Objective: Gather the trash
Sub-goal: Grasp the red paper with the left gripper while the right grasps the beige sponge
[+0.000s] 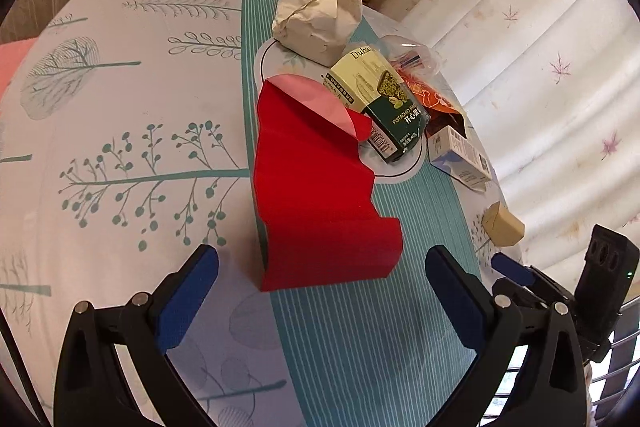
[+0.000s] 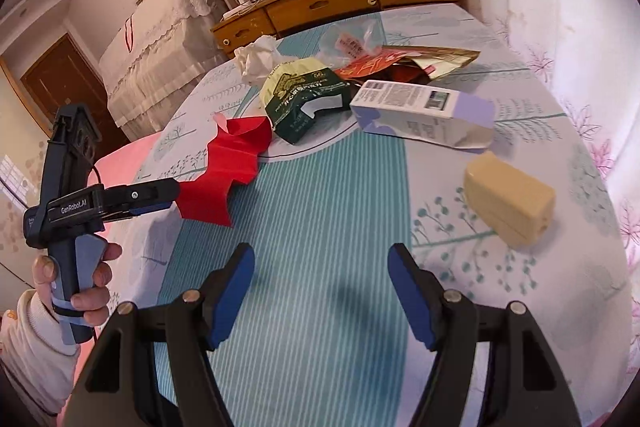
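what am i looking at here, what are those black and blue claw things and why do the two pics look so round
Each claw is a hand-held two-finger gripper with a wide-angle camera behind it, which bends the picture round. No robot: a person's hand holds the handle. One picture looks out over the left gripper, the other over the right gripper. Both are open and hold nothing.

Below is a bed cover printed with trees, with trash on it: a red paper sheet, a crumpled white paper ball, a green pistachio box, an orange wrapper, a white and lilac carton and a small tan box. The left gripper points at the red sheet.
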`<state>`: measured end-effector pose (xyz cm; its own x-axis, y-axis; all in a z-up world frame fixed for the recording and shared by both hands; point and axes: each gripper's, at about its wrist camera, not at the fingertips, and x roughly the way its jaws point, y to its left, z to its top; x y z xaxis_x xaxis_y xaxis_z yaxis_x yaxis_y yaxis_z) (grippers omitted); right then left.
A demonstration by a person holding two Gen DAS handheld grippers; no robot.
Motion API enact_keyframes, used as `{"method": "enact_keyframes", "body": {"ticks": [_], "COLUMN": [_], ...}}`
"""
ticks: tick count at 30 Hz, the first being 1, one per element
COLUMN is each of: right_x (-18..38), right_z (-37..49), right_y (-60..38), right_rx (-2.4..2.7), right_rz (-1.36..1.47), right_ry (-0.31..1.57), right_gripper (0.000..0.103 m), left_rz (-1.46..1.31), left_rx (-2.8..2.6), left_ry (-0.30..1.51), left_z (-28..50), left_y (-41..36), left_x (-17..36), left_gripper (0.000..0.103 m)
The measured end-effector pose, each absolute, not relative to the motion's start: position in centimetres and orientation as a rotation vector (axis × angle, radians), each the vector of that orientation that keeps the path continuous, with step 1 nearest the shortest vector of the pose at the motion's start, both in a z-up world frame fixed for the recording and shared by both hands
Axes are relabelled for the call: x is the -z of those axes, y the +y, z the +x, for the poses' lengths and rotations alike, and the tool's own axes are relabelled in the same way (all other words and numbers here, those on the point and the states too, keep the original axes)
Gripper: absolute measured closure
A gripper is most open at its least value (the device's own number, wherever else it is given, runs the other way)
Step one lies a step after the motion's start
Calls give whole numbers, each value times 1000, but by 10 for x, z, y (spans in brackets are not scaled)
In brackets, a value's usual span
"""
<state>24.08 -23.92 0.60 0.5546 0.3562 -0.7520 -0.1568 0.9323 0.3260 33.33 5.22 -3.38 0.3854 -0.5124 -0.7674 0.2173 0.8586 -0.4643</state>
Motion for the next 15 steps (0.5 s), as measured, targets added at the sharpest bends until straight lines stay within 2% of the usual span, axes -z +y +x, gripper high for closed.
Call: {"method": "enact_keyframes", "body": {"ticks": [8,11,15], "right_x": [-9,-12,-21], "right_z": [250,251,248], "right_y": [-247,-253,-262], "right_rx": [-286,-272,-253], "right_rz": [241,242,237], "right_ry": [932,926,908], "right_gripper": [34,34,34], "left_rz": [-315,-298,-274], "left_rx": [597,640,633], "left_ry": [1063,1069,1076], "left_z": [340,339,338], "left_y": [44,34,20], "left_x": [39,39,39], "left_gripper": [3,11,30]}}
